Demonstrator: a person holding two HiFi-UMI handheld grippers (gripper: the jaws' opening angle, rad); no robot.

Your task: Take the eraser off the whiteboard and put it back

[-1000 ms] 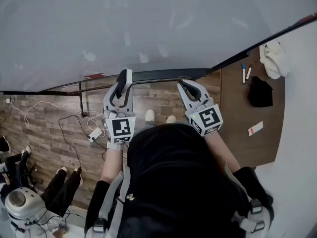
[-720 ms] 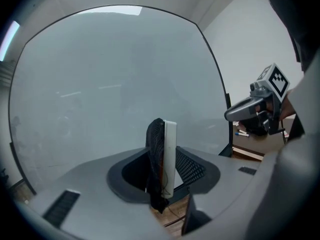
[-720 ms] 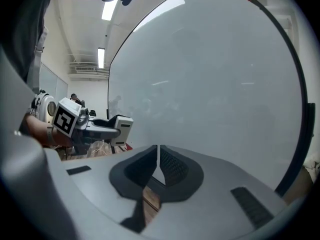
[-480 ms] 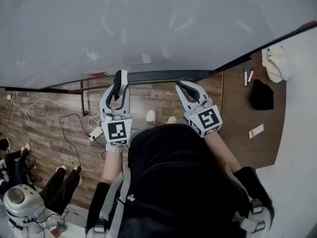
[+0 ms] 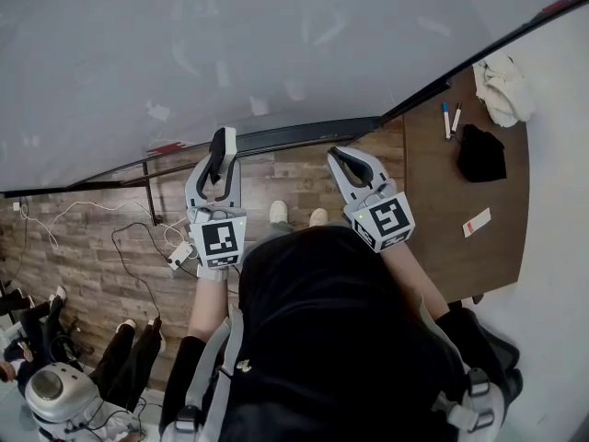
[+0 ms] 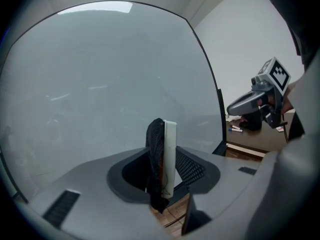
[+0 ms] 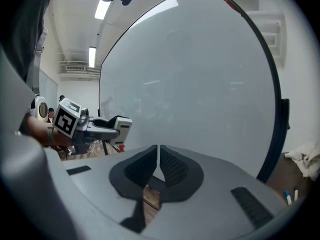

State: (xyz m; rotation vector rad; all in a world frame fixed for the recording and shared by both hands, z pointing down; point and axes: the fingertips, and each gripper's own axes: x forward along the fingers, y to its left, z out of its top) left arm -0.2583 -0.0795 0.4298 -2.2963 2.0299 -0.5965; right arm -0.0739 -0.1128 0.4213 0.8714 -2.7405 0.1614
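The eraser (image 5: 219, 161), black felt on a white back, stands on edge between the jaws of my left gripper (image 5: 224, 145), which is shut on it. In the left gripper view the eraser (image 6: 169, 154) fills the gap between the pads, held just off the whiteboard (image 6: 100, 84). My right gripper (image 5: 339, 157) hangs beside it at the same height, shut with nothing in it; in its own view the pads (image 7: 167, 166) meet. Both point at the whiteboard (image 5: 276, 44) near its lower frame.
A brown table (image 5: 442, 210) at the right carries two markers (image 5: 449, 116), a black object (image 5: 481, 152), a white cloth (image 5: 502, 90) and a small white card (image 5: 476, 222). Cables and a power strip (image 5: 179, 251) lie on the wooden floor. A white robot (image 5: 55, 394) stands lower left.
The head camera has turned a little, so the board's frame and the table sit differently in the picture. Both grippers keep their places, and the eraser stays in the left jaws.
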